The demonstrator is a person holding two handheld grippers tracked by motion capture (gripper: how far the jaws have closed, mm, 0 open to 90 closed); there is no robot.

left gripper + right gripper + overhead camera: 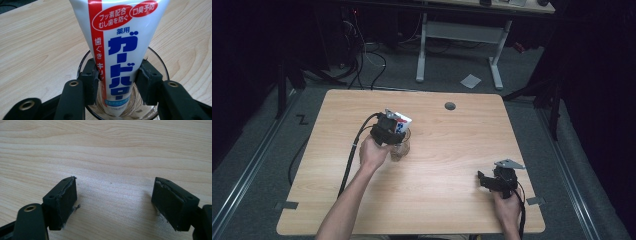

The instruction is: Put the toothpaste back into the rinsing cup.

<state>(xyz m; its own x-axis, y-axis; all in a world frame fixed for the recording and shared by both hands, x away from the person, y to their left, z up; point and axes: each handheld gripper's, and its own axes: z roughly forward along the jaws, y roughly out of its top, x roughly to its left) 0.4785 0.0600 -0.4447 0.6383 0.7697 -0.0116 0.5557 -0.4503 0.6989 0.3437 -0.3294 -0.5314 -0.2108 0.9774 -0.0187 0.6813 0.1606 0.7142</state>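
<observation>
A white toothpaste tube (pixel 120 50) with red and blue print stands upright, its lower end inside a clear drinking glass (pixel 161 68). My left gripper (pixel 117 72) reaches into the glass mouth, and both black pads touch the tube's sides. In the high view the tube (pixel 402 122) pokes up behind the left gripper (pixel 398 136), above the glass (pixel 401 151), left of the table's middle. My right gripper (pixel 484 180) rests near the front right of the table; its jaws stand wide apart (pixel 115 200) over bare wood with nothing between them.
The wooden table (pixel 452 150) has a round cable hole (pixel 450 106) near its far edge. Behind it stands a white-legged desk (pixel 462 35) with cables on the floor. A cable trails from the left gripper toward the front left.
</observation>
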